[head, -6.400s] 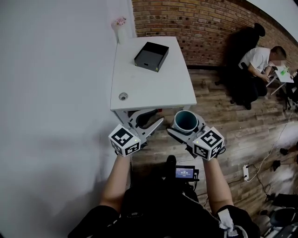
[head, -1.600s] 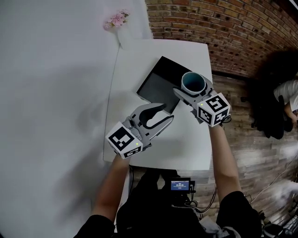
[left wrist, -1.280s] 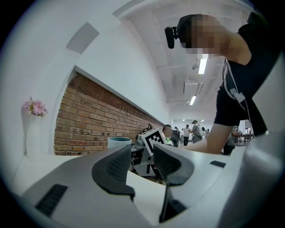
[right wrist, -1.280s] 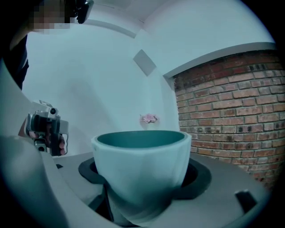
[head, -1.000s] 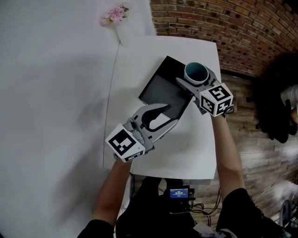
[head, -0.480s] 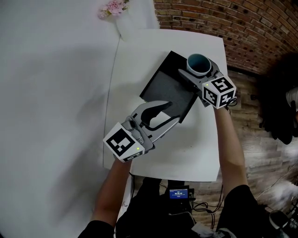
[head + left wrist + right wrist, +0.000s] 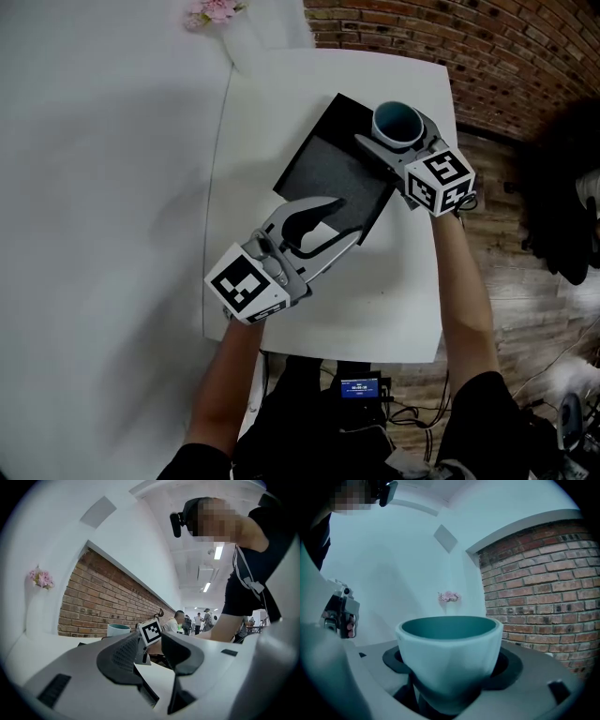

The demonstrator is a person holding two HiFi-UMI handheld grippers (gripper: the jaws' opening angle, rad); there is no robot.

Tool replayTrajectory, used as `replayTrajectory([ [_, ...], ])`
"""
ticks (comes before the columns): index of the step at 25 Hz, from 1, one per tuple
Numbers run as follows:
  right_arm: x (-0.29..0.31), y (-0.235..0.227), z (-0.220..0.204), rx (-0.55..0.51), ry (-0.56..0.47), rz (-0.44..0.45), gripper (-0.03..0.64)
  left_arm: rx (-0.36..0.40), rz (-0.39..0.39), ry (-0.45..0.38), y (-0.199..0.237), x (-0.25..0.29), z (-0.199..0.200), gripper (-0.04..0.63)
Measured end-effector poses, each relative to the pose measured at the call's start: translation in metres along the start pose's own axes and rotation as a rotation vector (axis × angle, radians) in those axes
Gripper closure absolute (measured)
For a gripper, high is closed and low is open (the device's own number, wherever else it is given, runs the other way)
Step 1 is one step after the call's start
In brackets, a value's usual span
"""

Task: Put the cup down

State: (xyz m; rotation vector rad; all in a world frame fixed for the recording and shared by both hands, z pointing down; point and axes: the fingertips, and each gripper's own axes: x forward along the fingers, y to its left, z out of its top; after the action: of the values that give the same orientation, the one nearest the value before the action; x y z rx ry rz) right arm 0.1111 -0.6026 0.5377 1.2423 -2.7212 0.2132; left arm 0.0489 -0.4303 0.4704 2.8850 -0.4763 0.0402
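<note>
Backdrop: white bench (image 7: 272, 103) beside a brick wall (image 7: 394, 23).
Right tongs (image 7: 398, 133): closed around a teal cup (image 7: 396, 123), held upright.
Left tongs (image 7: 343, 223): parted, nothing between them.
Cup place: over the far right corner of a black box (image 7: 328, 178) lying on the bench.

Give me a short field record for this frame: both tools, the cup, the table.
Right tool: shut on cup, held upright
Left tool: open, empty, over black box near edge
Cup: teal, above the box's far right corner; contact unclear
Table: white, holds the black box; pink flowers by its far left corner
</note>
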Motion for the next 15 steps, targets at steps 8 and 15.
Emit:
replayTrajectory([
  [8, -0.0064, 0.004, -0.0054, -0.066, -0.007, -0.016, 0.212, -0.008, 0.004, -0.005, -0.0001, 0.0002, -0.0025, 0.434],
  [15, -0.0036, 0.0027, -0.0101, -0.058, 0.01, -0.034, 0.212, -0.011, 0.007, -0.014, 0.0002, -0.0023, -0.0011, 0.434],
])
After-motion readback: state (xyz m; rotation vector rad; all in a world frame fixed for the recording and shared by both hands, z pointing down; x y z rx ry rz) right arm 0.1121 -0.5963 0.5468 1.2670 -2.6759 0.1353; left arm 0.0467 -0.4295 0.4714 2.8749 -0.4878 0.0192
